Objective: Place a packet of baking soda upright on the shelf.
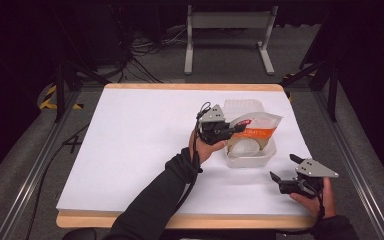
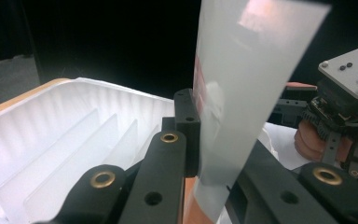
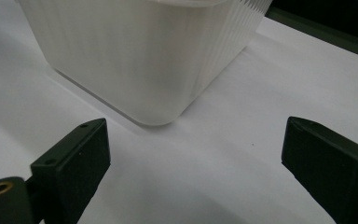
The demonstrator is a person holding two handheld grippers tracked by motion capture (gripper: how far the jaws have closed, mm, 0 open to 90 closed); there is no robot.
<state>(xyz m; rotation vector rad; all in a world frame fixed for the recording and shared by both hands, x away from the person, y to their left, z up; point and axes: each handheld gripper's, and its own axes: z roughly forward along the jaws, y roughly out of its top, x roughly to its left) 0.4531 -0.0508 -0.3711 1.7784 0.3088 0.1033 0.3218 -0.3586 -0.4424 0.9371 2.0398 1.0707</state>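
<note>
Lower right of the high view, the right hand-held gripper [image 1: 282,168] is held wide open and empty; mid-frame, a white-and-orange plastic pouch [image 1: 256,128] is pinched tight by the left hand-held gripper [image 1: 240,128] over a ribbed white plastic container [image 1: 250,159].

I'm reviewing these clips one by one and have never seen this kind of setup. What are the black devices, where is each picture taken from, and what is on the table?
A person holds a hand-operated gripper in each hand; no robot arm is involved. The high view looks down on a white table. The other two pictures come from cameras riding on each gripper, looking along its own black fingers.

On the table stands a white plastic container with its ribbed lid open behind it. The left gripper is shut on the edge of a white and orange pouch, holding it over the container; its own view shows the pouch clamped close up. The right gripper sits open near the container, holding nothing; its view faces the container's wall.
</note>
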